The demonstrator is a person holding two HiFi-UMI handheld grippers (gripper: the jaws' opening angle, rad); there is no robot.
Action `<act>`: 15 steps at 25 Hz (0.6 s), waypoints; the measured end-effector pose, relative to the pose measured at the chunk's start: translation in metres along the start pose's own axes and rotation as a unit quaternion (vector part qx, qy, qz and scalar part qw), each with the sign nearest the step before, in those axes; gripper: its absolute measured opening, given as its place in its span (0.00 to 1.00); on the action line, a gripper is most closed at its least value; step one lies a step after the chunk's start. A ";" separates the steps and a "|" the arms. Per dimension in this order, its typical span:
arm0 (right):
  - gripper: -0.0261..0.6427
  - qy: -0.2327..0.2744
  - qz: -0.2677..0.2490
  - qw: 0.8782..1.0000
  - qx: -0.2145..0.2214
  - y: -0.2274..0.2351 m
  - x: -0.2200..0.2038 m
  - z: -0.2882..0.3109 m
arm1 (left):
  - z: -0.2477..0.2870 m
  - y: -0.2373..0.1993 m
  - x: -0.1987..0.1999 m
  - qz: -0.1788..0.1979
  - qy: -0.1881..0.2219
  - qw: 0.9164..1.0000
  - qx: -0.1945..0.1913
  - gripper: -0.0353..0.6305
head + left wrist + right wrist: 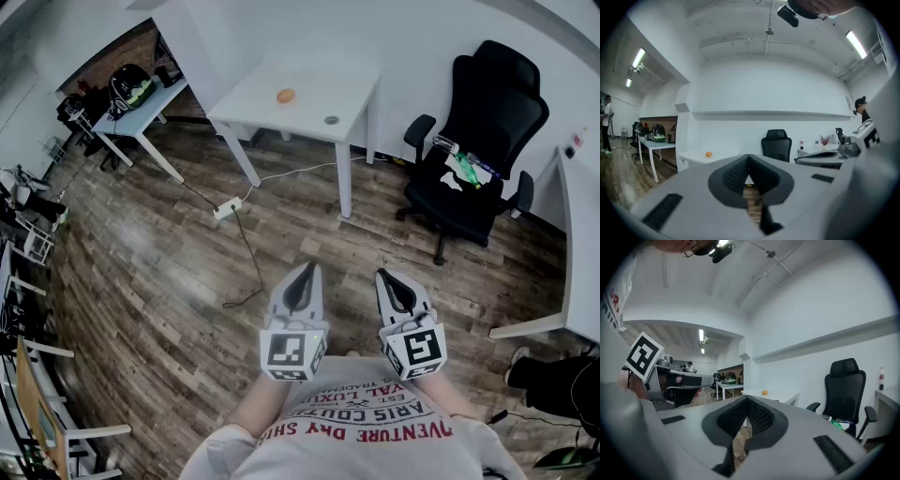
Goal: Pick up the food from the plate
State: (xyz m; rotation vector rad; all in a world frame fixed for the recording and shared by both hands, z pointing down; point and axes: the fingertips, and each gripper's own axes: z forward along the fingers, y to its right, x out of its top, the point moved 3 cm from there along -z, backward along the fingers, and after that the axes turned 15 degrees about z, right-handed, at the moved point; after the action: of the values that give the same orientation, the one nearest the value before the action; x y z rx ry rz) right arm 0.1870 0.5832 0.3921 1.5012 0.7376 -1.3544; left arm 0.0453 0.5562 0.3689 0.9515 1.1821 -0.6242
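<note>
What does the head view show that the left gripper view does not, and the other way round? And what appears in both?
Only the head view: a power strip with its cable on the floor, a small round thing on the white table, and the person's printed shirt.
Only the left gripper view: the ceiling lights, a person standing at the far left, and a bottle on a desk at the right.
Both: the white table, the orange food on it, the black chair, the left gripper and the right gripper.

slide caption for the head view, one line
Left gripper and right gripper, both shut and empty, held level above wood-plank floor, facing a white table bearing a small orange food item.
</note>
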 end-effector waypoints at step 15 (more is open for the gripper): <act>0.06 -0.013 0.030 0.999 -0.017 0.018 -0.011 0.008 | 0.025 0.015 -0.010 0.001 -0.020 0.999 -0.030 0.06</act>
State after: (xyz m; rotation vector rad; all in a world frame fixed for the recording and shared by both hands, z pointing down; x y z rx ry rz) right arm 0.1974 0.5707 0.4074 1.4643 0.6908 -1.3083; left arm 0.0665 0.5411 0.3843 0.8858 1.1594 -0.6010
